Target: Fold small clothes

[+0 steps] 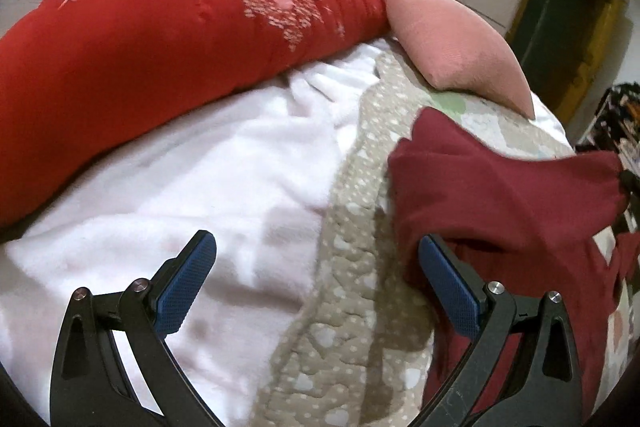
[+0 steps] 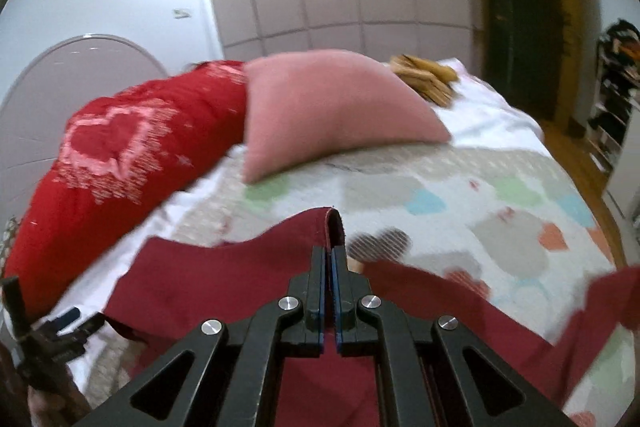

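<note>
Pinching a hemmed edge of the maroon garment [image 2: 224,279] between clenched jaws, the right gripper [image 2: 331,259] lifts it off the heart-print quilt [image 2: 460,187] while the left gripper [image 1: 316,287] gapes empty beside it — light, floppy cloth, best taken at hems and corners.

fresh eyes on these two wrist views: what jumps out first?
The right gripper, shut on the edge of the dark red garment and lifting it off the heart-print quilt. Behind it, the big red heart-print pillow with a pink cushion leaning beside it. The left gripper is open beside the garment.
</note>
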Motion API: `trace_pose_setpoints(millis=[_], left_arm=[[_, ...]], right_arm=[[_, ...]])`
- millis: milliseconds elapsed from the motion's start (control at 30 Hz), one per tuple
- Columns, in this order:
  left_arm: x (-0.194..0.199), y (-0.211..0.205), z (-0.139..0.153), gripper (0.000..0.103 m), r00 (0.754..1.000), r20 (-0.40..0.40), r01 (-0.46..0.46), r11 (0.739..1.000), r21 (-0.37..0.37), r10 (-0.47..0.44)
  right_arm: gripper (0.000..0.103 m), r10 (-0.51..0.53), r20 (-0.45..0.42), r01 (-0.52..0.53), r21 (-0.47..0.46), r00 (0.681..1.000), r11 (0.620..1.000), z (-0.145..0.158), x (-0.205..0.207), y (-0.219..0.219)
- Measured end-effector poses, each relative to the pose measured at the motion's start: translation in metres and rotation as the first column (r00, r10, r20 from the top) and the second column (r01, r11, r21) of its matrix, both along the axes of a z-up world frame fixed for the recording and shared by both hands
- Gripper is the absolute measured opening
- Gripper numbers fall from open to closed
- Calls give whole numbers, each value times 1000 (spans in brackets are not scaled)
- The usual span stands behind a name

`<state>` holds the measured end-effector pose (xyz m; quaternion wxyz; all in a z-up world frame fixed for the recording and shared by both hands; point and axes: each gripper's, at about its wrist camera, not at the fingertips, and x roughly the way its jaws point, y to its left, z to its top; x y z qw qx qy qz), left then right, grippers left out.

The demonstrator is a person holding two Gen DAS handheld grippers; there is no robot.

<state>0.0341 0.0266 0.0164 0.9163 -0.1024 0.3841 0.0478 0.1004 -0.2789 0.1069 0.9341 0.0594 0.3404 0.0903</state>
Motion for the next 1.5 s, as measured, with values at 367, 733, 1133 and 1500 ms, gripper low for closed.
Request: trace_pose_setpoints(millis=[367,733,1133,1500], left_arm=[[-2,-35,-8,102,996,-2,92,991,98,-93],[4,-41,-20,102,994,-62,94,988,124,-86],[6,-40,-25,102,994,-90,76,989,124,-65],[9,-32,-32,102,992,-121,58,995,83,-48]], right_arm=[[2,-157,-102,146,-105,982,984,-50,2,-59],[2,-292,-198,226,-300,936,927,-90,3,-77],[18,-328,-238,253,-298,914,920,-84,0,-86],[37,317,-148,-323,-20,937,946,-67,52,98]])
